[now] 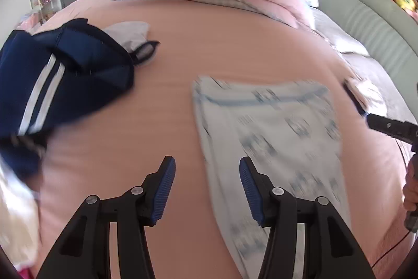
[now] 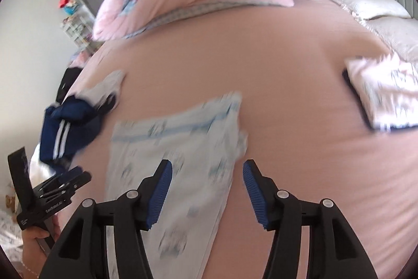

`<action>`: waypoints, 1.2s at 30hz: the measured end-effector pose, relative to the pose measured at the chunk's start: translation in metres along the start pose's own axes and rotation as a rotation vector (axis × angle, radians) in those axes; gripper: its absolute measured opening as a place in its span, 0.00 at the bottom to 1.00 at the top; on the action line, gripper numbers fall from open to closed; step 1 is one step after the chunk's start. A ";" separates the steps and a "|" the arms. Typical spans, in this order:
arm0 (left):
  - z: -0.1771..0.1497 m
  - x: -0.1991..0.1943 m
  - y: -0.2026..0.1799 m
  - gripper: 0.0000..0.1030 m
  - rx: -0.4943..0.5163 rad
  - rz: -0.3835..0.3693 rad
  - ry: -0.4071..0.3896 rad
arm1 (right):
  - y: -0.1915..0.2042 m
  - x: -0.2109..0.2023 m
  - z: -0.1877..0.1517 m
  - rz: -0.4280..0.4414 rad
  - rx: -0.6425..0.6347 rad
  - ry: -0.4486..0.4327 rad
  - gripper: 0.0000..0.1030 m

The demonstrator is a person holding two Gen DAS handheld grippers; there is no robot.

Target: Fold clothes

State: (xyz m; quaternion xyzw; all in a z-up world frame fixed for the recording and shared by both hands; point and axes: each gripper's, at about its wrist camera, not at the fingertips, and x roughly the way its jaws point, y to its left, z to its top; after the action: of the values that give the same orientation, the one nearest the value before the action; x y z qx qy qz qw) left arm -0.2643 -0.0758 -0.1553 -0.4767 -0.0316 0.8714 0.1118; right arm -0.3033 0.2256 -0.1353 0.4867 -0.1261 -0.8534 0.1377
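Both the left tool (image 1: 207,166) and right tool (image 2: 207,169) are hovering wide, empty over the printed garment (image 2: 180,148); at 9 o'clock the navy garment (image 1: 65,75) is risking snagging.

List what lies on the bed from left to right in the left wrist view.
navy striped garment → white garment with blue print → right gripper
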 end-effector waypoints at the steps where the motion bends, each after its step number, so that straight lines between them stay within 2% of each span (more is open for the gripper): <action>1: -0.016 -0.006 -0.004 0.46 -0.022 -0.016 0.010 | 0.006 -0.004 -0.019 0.012 -0.015 0.028 0.55; 5: -0.068 -0.017 -0.015 0.46 -0.138 -0.142 0.064 | 0.034 -0.003 -0.096 0.021 -0.099 0.124 0.55; 7: -0.090 -0.021 -0.026 0.46 -0.139 -0.139 0.085 | 0.042 0.003 -0.127 -0.004 -0.115 0.168 0.55; 8: -0.101 -0.023 -0.031 0.46 -0.133 -0.126 0.096 | 0.046 0.004 -0.144 -0.017 -0.125 0.180 0.55; 11: -0.124 -0.029 -0.038 0.47 -0.091 0.015 0.118 | 0.049 -0.002 -0.171 -0.070 -0.123 0.161 0.55; 13: -0.133 -0.037 -0.035 0.48 -0.134 0.039 0.108 | 0.039 -0.011 -0.173 -0.056 -0.043 0.143 0.55; 14: -0.135 -0.041 -0.034 0.47 -0.170 0.028 0.105 | 0.032 -0.015 -0.173 -0.043 0.009 0.138 0.55; 16: -0.138 -0.047 -0.030 0.47 -0.237 -0.049 0.085 | 0.020 -0.023 -0.172 -0.008 0.104 0.131 0.55; 19: -0.147 -0.045 -0.023 0.47 -0.344 -0.179 0.087 | 0.016 -0.013 -0.173 0.077 0.107 0.200 0.55; 21: -0.150 -0.038 -0.023 0.47 -0.365 -0.229 0.116 | 0.015 -0.006 -0.179 0.131 0.129 0.219 0.55; 22: -0.150 -0.036 -0.024 0.47 -0.363 -0.230 0.110 | 0.014 -0.003 -0.181 0.141 0.140 0.214 0.57; 24: -0.150 -0.033 -0.027 0.47 -0.361 -0.232 0.098 | 0.016 0.000 -0.179 0.154 0.136 0.206 0.49; 25: -0.149 -0.031 -0.028 0.43 -0.363 -0.239 0.099 | 0.017 0.002 -0.177 0.169 0.134 0.216 0.33; 26: -0.147 -0.030 -0.028 0.27 -0.368 -0.254 0.108 | 0.018 0.003 -0.175 0.181 0.139 0.226 0.28; 27: -0.146 -0.029 -0.028 0.21 -0.375 -0.265 0.114 | 0.017 0.002 -0.173 0.185 0.156 0.230 0.22; 29: -0.147 -0.034 -0.027 0.18 -0.392 -0.277 0.112 | 0.018 -0.002 -0.171 0.190 0.166 0.223 0.17; 33: -0.147 -0.041 -0.029 0.17 -0.396 -0.276 0.108 | 0.023 -0.011 -0.168 0.195 0.171 0.221 0.15; 36: -0.143 -0.053 -0.033 0.16 -0.360 -0.294 0.113 | 0.019 -0.026 -0.160 0.262 0.219 0.239 0.15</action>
State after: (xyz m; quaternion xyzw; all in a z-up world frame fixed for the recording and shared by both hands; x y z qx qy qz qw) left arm -0.1113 -0.0625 -0.1844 -0.5272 -0.2490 0.7981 0.1521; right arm -0.1503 0.2039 -0.1869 0.5758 -0.2634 -0.7456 0.2078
